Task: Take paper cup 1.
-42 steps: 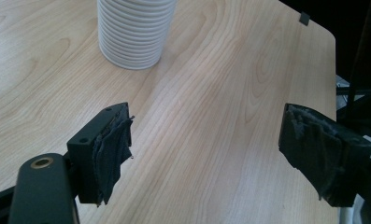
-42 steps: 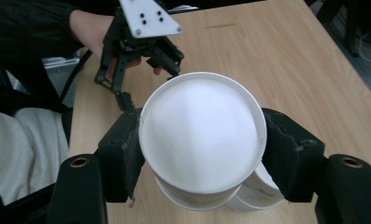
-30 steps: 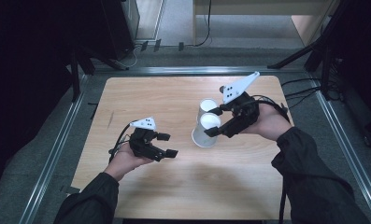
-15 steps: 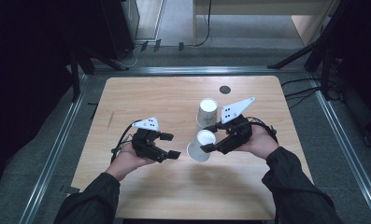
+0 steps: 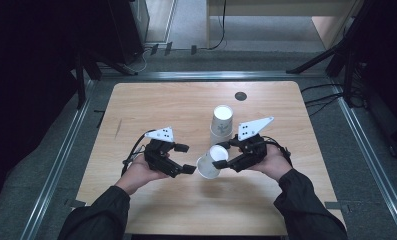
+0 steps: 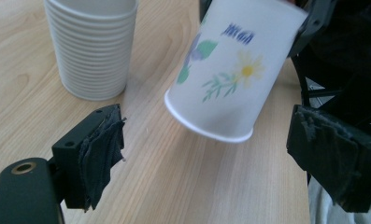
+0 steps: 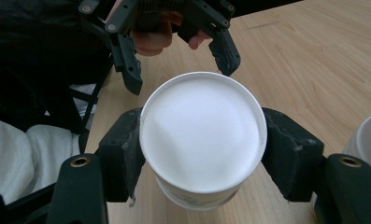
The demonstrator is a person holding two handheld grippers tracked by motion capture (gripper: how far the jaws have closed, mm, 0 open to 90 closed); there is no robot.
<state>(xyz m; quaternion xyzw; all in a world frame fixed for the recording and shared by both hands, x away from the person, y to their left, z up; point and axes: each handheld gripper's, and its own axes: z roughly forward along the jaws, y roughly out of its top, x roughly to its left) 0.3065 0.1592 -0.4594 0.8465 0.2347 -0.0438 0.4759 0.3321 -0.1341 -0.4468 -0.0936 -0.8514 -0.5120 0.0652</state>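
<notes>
A person's right gripper point(image 5: 221, 162) pinches a single white paper cup printed with a yellow flower and green leaves point(image 5: 209, 162), tilted on its side just above the pale wooden tabletop point(image 5: 151, 107), its base turned toward the left gripper point(image 5: 185, 158). The cup sits between the right gripper's two padded jaws, which press on its wall near the rim. The left gripper's jaws have just been opening and now stand spread with nothing between them, facing the cup's base from close by. Behind the pair, a nested stack of ribbed white paper cups point(image 5: 221, 122) stands upright on the table. The step in hand looks like a hand-over or a two-handed hold on the freed cup; the next move would call for the left jaws to close gently round the base without crushing the thin wall. A small dark round disc point(image 5: 240, 96) lies near the table's far edge; grey floor point(image 5: 336, 125), metal rails and black cables surround the table
</notes>
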